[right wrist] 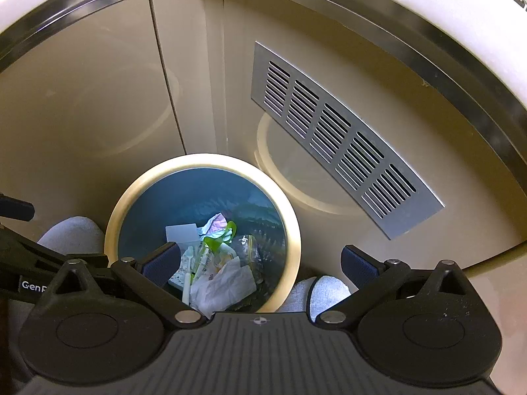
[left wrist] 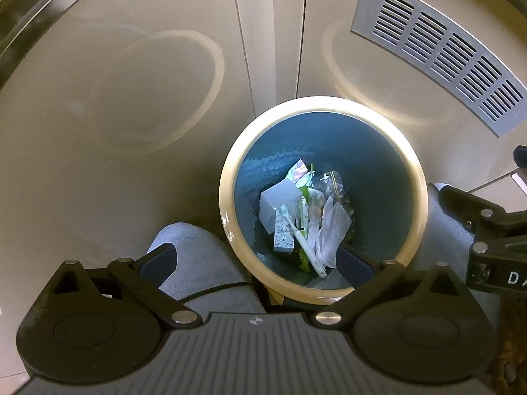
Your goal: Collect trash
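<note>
While over bin [left wrist: 227, 197], both grippers agape.

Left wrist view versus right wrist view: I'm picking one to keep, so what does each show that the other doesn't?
Only the left view shows the white toothbrush full length. Only the right view shows the steel trim above the vent. Both show the trash bin holding crumpled paper, a grey box, the vent grille, and open, empty jaws.

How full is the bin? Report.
Far from full: the bin holds a low heap of trash at the bottom, its blue inner wall bare above.
</note>
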`<state>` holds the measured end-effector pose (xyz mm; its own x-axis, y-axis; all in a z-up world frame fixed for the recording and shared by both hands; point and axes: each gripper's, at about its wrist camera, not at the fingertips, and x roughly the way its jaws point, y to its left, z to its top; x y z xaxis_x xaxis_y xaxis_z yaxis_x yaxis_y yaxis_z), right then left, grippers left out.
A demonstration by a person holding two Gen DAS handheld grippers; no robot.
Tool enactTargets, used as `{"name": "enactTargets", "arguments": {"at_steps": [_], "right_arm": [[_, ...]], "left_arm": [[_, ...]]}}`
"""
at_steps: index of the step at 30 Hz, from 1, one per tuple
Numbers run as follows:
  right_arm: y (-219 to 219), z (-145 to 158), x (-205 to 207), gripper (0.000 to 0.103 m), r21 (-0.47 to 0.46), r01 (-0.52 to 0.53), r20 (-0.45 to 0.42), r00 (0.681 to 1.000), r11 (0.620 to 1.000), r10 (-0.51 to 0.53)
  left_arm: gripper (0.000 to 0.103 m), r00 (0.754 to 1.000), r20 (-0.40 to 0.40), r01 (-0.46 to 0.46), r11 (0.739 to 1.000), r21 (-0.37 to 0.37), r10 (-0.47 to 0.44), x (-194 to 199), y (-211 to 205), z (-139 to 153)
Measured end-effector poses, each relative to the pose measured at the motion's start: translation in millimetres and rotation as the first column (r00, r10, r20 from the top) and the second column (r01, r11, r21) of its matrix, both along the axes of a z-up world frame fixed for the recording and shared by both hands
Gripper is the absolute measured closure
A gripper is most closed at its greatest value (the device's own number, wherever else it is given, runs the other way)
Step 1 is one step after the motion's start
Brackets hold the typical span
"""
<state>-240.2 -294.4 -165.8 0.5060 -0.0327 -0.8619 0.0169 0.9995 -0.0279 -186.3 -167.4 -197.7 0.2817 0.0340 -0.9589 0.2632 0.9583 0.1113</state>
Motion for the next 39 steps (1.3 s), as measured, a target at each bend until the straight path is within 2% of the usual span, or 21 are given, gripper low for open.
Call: {"name": "enactTargets", "arguments": {"at_steps": [39], "right_arm": [[-5.1,14.1,-10.7,0.000,-0.010,-0.001,0.067,0.998,1.000,0.002]], "left_arm": [[0.000,0.996,0.083,0.029,0.999,0.030,-0.031,-14.6,2.8,31.5]]}}
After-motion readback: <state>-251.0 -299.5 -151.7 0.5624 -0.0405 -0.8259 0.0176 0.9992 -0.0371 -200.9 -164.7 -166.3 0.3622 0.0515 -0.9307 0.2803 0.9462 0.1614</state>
